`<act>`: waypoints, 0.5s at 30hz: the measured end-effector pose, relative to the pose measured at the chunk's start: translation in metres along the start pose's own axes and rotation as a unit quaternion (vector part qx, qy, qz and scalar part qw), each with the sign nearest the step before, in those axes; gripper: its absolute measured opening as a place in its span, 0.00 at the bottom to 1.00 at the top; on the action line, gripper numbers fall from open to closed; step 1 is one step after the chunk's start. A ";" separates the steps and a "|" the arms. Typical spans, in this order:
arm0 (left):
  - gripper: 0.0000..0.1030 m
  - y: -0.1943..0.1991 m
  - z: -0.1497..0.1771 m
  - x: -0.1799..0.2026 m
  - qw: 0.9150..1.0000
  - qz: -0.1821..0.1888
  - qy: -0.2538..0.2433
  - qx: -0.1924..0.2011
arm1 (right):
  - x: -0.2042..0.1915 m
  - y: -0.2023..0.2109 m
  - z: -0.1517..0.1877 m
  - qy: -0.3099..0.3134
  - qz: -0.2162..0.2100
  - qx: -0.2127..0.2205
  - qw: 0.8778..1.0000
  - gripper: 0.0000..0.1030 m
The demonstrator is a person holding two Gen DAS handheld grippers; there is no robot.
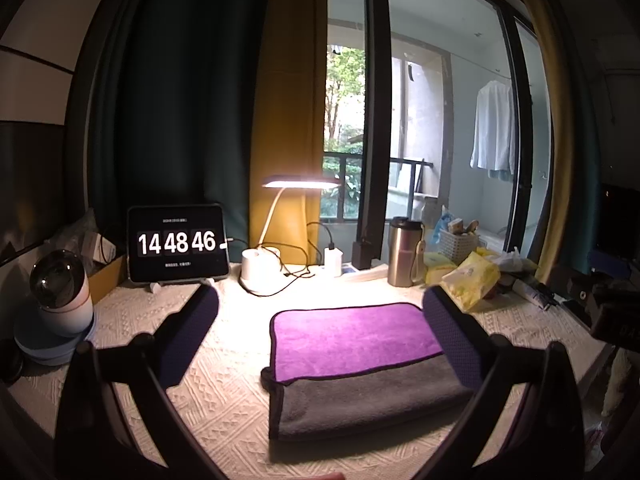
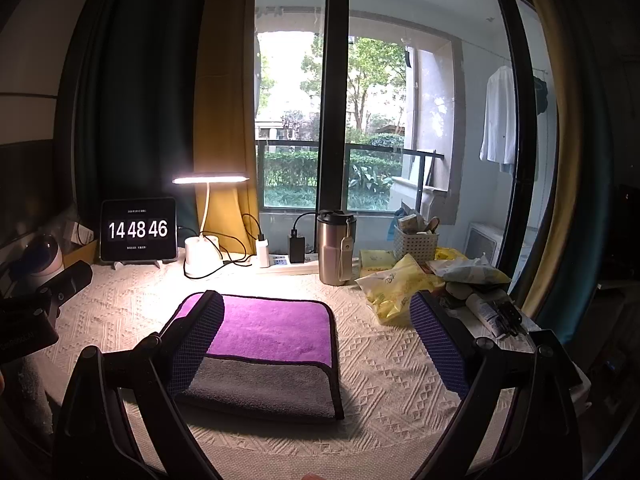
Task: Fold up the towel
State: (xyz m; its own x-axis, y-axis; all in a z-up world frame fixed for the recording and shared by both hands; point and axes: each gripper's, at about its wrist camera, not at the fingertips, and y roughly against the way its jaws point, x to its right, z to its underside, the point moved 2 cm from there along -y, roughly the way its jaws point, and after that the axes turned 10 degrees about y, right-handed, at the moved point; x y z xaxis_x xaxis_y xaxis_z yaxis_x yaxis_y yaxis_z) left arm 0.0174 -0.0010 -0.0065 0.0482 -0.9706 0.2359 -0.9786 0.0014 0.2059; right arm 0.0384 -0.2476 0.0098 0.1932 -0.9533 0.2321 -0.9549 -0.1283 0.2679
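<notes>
A folded towel, purple on top with a grey layer in front and black trim, lies flat on the cream textured tablecloth. It also shows in the right wrist view. My left gripper is open and empty, held above the table; its right finger overlaps the towel's right edge in view. My right gripper is open and empty, to the right of the towel; its left finger overlaps the towel's left part in view. The left gripper body shows at the left edge of the right wrist view.
At the back stand a tablet clock, a lit desk lamp, chargers with cables, a steel tumbler, a white basket and yellow packets. A round white device sits at the left.
</notes>
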 end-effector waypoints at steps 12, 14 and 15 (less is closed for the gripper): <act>1.00 0.000 0.000 0.000 1.000 0.000 0.001 0.001 | -0.001 0.000 0.000 0.000 0.000 0.000 1.000 0.93; 1.00 0.000 0.000 0.000 1.000 0.000 0.000 0.001 | -0.002 0.000 0.000 0.001 -0.001 0.000 1.000 0.93; 1.00 -0.001 0.000 0.001 1.000 0.000 0.001 0.001 | -0.002 0.000 0.000 0.001 -0.001 0.000 1.000 0.93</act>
State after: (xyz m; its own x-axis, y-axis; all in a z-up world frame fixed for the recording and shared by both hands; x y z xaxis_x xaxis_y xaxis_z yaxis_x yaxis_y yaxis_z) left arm 0.0184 -0.0018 -0.0064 0.0484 -0.9703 0.2371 -0.9790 0.0009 0.2039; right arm 0.0375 -0.2453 0.0096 0.1948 -0.9528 0.2330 -0.9546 -0.1295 0.2683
